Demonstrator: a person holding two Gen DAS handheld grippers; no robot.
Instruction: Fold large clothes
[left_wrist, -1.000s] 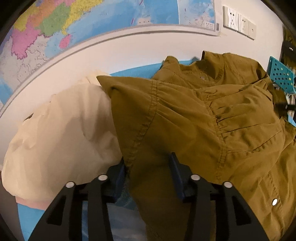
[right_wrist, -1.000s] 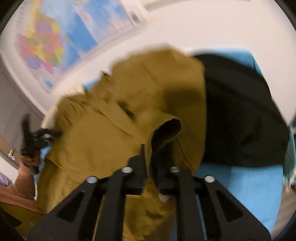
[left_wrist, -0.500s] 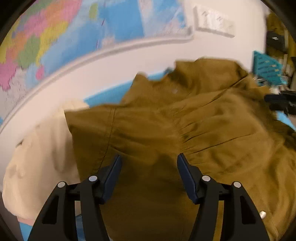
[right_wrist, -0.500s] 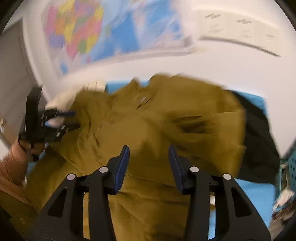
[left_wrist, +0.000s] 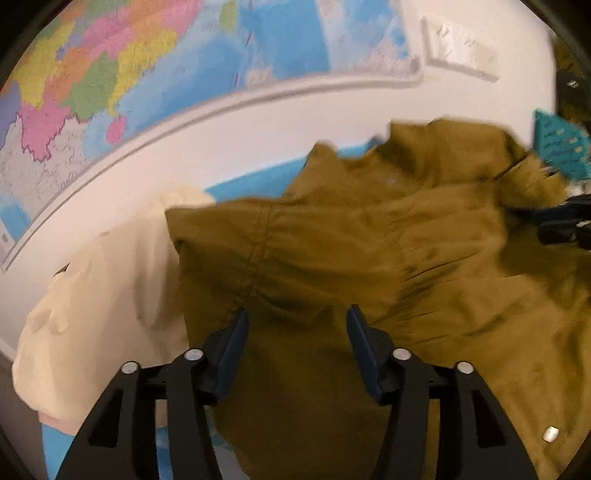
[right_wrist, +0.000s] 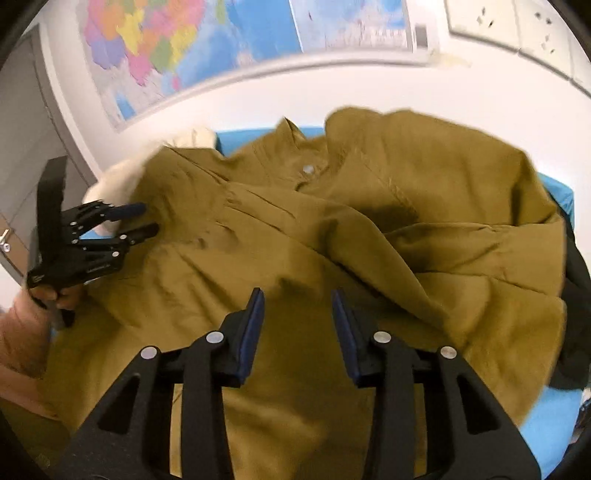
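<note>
An olive-brown shirt (left_wrist: 369, 258) lies spread on a blue surface, collar toward the wall, with both sleeves laid inward across its front (right_wrist: 332, 240). My left gripper (left_wrist: 295, 326) hovers open over the left sleeve, and no cloth is between its pads. From the right wrist it shows at the shirt's left edge (right_wrist: 144, 220), held by a hand. My right gripper (right_wrist: 297, 299) is open above the shirt's lower front, holding nothing. Its dark tips peek in at the right edge of the left wrist view (left_wrist: 554, 221).
A cream garment (left_wrist: 110, 295) lies bunched to the left of the shirt, and a black garment (right_wrist: 574, 295) lies at its right. The blue surface (right_wrist: 546, 424) meets a white wall with a map (left_wrist: 147, 74). A teal basket (left_wrist: 557, 147) stands at the far right.
Both grippers were shut on sleeve cloth a second ago and have since let go and opened. The right one drew back and rolled level. Both sleeves now lie flat across the shirt.
</note>
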